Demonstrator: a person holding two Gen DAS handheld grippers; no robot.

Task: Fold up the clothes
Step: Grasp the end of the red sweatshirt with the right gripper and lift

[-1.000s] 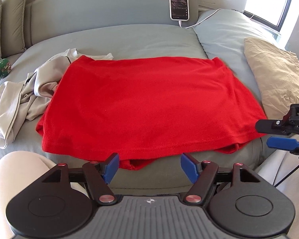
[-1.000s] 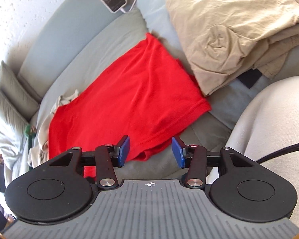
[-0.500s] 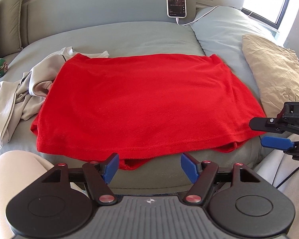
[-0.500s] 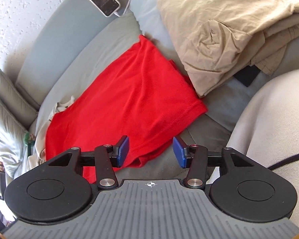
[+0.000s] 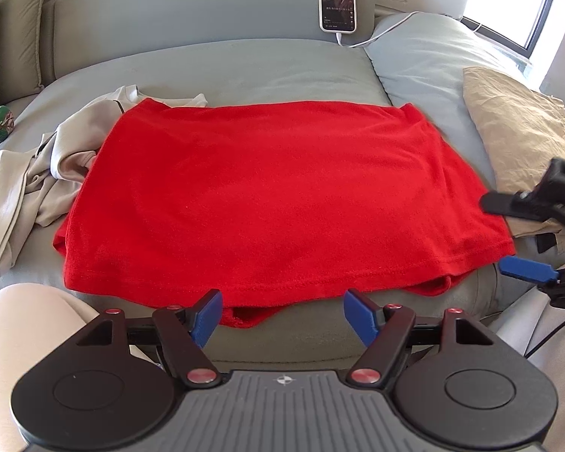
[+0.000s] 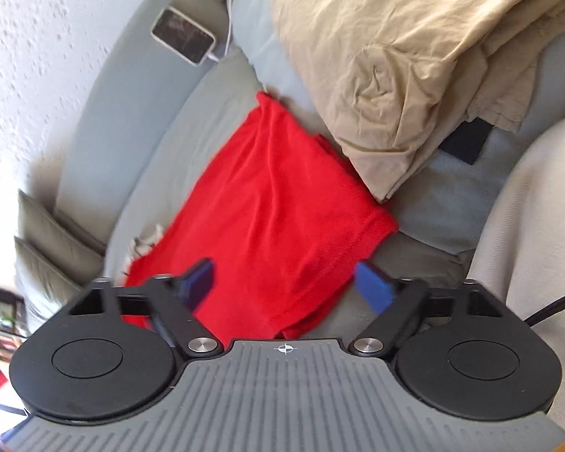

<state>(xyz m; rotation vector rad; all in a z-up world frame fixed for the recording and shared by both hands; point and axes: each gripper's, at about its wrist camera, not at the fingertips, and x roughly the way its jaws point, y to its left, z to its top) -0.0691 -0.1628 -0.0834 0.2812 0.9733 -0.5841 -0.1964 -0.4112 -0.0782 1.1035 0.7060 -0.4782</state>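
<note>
A red garment point(image 5: 275, 196) lies folded flat on the grey sofa seat point(image 5: 267, 64); it also shows in the right wrist view point(image 6: 275, 218). My left gripper point(image 5: 282, 318) is open and empty, just in front of the garment's near hem. My right gripper point(image 6: 288, 286) is open and empty, over the garment's near right corner; it shows at the right edge of the left wrist view point(image 5: 523, 237).
A crumpled beige garment point(image 5: 30, 177) lies left of the red one. A tan cloth pile point(image 6: 414, 56) lies to the right. A phone point(image 5: 337, 2) on a white cable leans on the backrest. The person's knees point(image 5: 26, 335) flank the grippers.
My right gripper has opened wider and moved forward over the red garment's near right corner. My left gripper has edged slightly closer to the hem. The garment has not moved.
</note>
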